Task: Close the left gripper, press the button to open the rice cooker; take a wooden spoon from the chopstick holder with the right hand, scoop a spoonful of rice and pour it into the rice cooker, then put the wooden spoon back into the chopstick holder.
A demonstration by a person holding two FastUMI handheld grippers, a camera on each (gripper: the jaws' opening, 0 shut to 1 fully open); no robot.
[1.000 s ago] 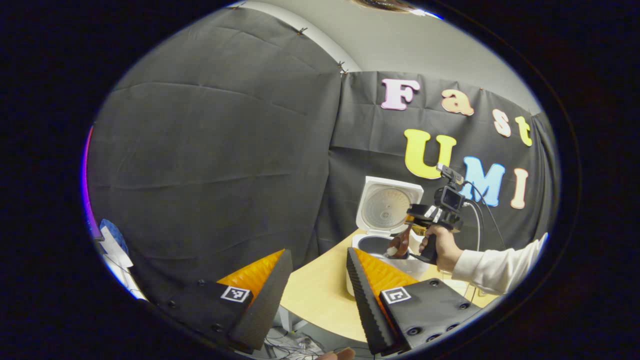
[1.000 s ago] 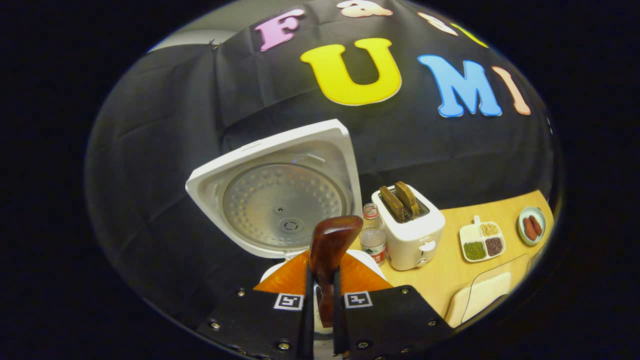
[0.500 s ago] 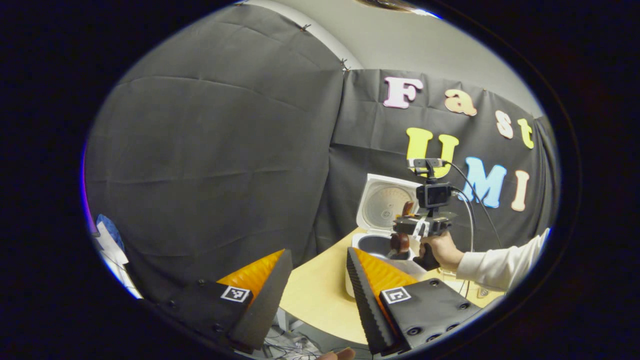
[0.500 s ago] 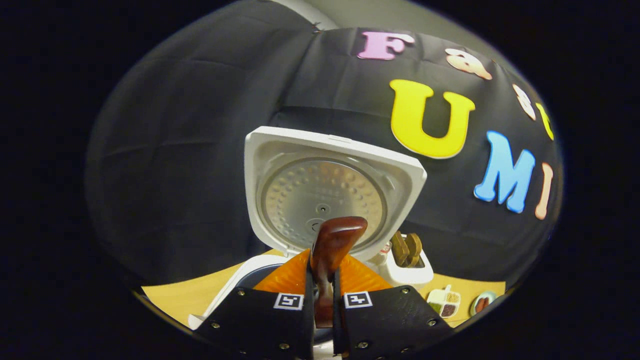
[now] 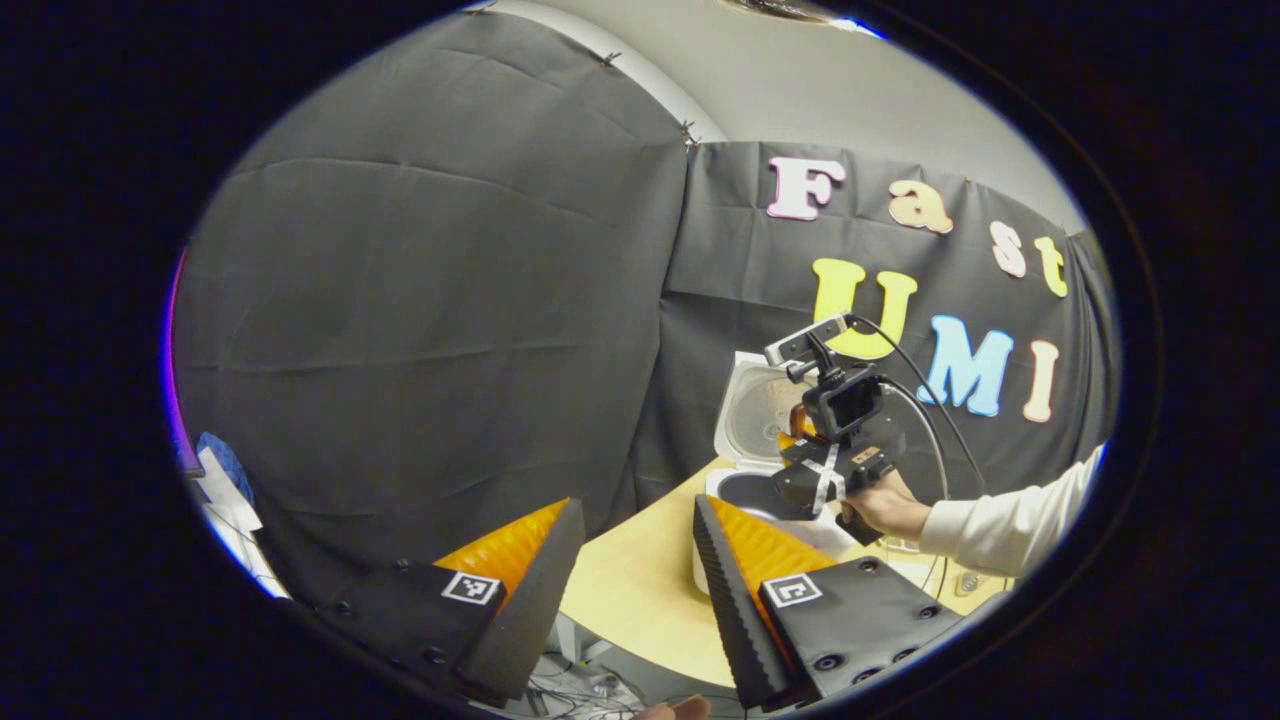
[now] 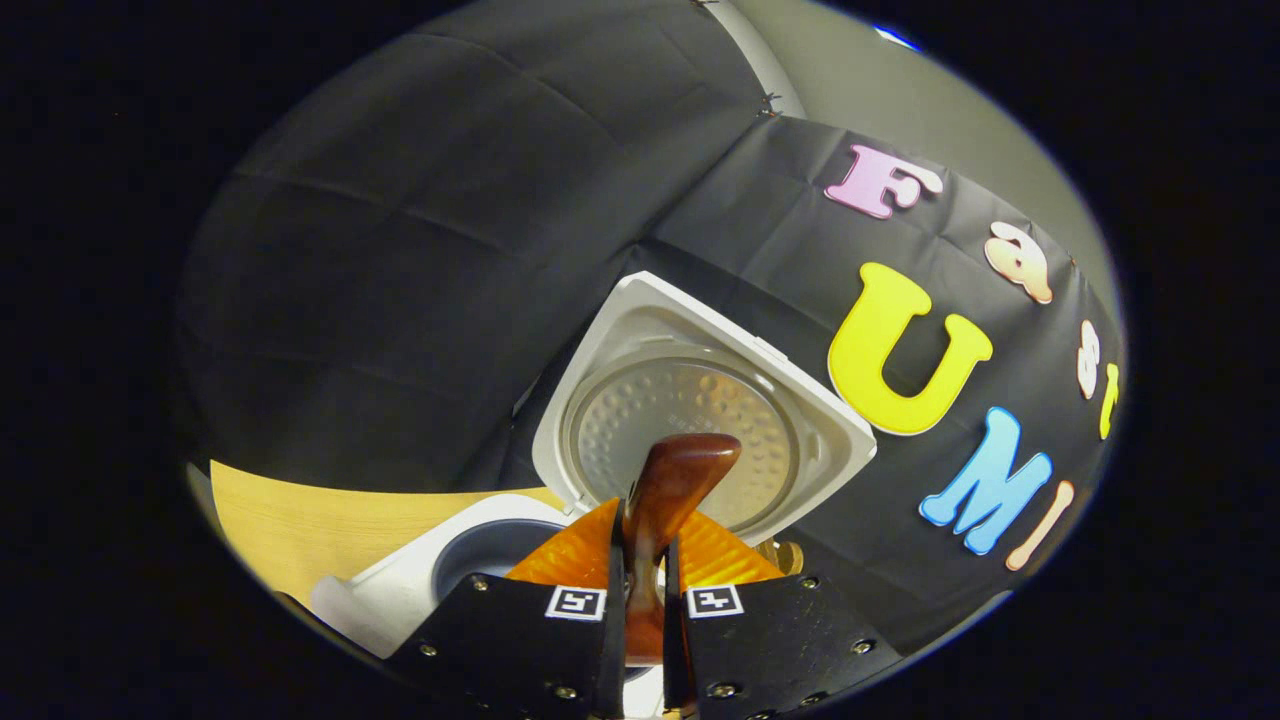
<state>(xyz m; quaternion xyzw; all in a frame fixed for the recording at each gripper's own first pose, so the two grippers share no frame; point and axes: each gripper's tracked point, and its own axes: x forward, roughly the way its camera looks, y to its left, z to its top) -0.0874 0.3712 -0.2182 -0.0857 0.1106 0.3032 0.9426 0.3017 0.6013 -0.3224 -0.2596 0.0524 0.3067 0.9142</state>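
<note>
Wood table (image 5: 640, 590), rice cooker (image 6: 400, 590) at its edge, lid up; right gripper (image 6: 640, 600) fingers pinching wooden spoon (image 6: 670, 480) over pot, left gripper (image 5: 635, 560) fingers spread, empty.

rice cooker (image 6: 420, 580) pot open, raised lid (image 6: 700, 420) behind, table (image 5: 640, 590) bare in front

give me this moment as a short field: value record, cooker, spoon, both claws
rice cooker: on the wooden table, pot opening visible
lid: raised, inner plate facing the right claw's camera
wooden spoon: clamped between the right claw's fingers, bowl end pointing toward the lid
right claw: shut on the spoon, over the cooker, rolled to one side
left claw: open, holding nothing, back from the cooker near the table edge
hand: white-sleeved, gripping the right claw's handle
</note>
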